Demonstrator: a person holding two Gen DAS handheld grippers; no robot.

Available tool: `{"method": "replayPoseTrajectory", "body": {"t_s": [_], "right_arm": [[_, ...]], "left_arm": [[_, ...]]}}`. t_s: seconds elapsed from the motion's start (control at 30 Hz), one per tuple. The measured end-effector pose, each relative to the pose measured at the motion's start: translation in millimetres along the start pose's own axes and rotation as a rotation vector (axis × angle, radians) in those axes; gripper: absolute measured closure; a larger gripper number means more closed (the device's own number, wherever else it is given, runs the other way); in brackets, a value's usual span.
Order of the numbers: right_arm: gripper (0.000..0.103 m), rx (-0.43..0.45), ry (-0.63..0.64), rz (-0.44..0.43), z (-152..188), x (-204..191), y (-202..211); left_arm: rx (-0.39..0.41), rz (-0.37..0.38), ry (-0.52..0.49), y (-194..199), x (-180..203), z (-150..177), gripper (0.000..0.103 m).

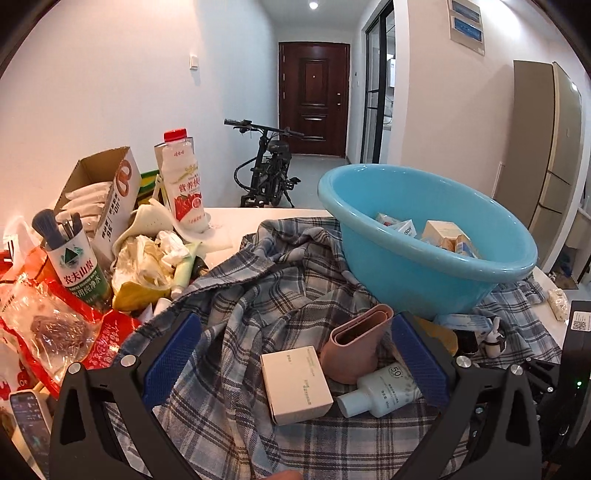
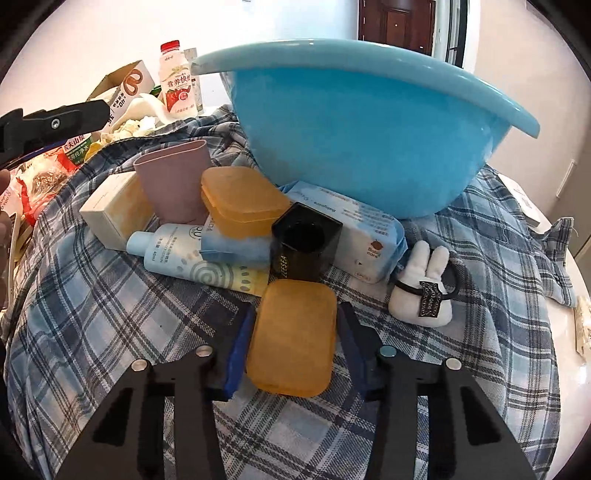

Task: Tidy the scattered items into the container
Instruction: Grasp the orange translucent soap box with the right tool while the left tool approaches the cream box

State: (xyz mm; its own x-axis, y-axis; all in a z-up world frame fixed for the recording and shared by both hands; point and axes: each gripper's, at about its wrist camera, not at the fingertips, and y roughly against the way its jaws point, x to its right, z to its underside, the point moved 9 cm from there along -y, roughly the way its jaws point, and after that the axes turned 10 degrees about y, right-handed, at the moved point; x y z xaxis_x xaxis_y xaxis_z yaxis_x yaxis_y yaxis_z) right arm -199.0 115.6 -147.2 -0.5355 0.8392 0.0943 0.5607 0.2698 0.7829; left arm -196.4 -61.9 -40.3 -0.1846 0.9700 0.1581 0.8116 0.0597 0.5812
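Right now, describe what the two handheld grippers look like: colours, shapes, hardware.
Both match. The left gripper and right gripper have black, angular frames with triangular cut-outs, round silver bolt heads on the arms, and flat blue textured pads inside each finger. A small green indicator light glows on black hardware at the left view's right edge.

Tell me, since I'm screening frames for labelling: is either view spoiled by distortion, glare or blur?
Left wrist view: fisheye bends the walls, black corners, ceiling light blown out, the blue basin sharp. Right wrist view: same curvature, the basin's wall slightly soft and grainy, the orange case between the tool's pads clear.
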Motion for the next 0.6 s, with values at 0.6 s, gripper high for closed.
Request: {"method": "replayPoseTrajectory", "body": {"t_s": [0.6], "right_arm": [[0.058,0.042,-0.021,-0.033,-2,5,14]], "left_arm": [[-0.149,0.080,0.041,-21,-12,46,0.001]]}}
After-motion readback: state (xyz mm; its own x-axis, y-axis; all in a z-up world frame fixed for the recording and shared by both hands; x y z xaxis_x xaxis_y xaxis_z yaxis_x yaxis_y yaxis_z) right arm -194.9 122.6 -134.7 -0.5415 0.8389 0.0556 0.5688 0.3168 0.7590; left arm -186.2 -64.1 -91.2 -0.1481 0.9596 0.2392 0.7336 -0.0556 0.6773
